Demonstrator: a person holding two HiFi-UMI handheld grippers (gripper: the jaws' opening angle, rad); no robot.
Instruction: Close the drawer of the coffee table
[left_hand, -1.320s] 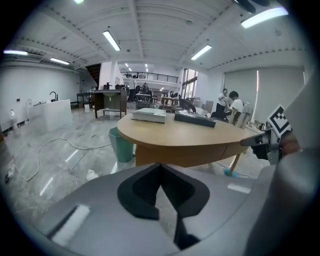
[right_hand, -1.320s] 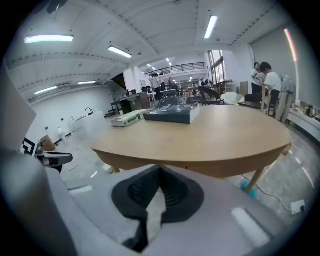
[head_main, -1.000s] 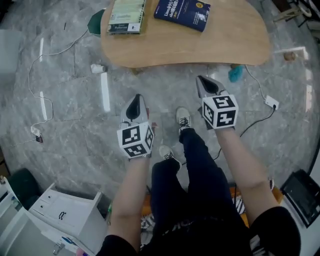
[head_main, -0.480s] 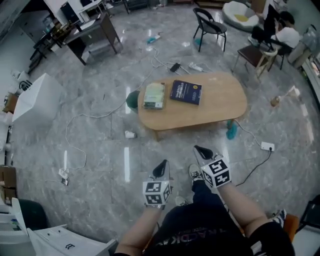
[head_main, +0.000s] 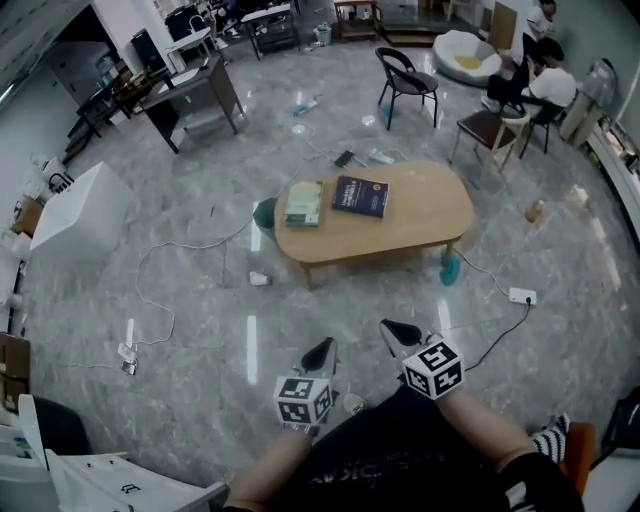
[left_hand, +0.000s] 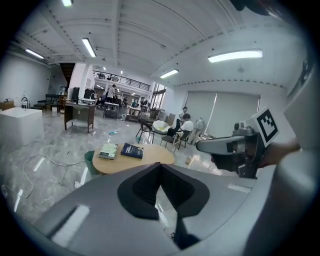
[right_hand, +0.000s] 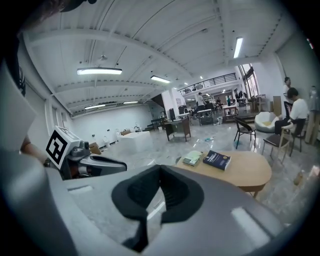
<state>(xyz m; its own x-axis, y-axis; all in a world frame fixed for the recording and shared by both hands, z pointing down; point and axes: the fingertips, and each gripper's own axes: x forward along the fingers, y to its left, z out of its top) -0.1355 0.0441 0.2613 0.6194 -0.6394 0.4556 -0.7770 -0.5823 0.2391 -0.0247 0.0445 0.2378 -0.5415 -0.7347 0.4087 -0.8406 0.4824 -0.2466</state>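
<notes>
You're holding left gripper and right gripper closed, empty, near you, coffee table far off; drawer not showing. Next move likely calling for stepping closer.

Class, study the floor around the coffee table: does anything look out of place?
Yes: a loose white cable snakes across the floor left of the coffee table, and a power strip lies to its right. Likely trip hazards.

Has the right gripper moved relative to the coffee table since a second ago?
Yes. The right gripper was close to the near edge of the coffee table; now it sits well back from it, with a wide stretch of floor between them.
</notes>
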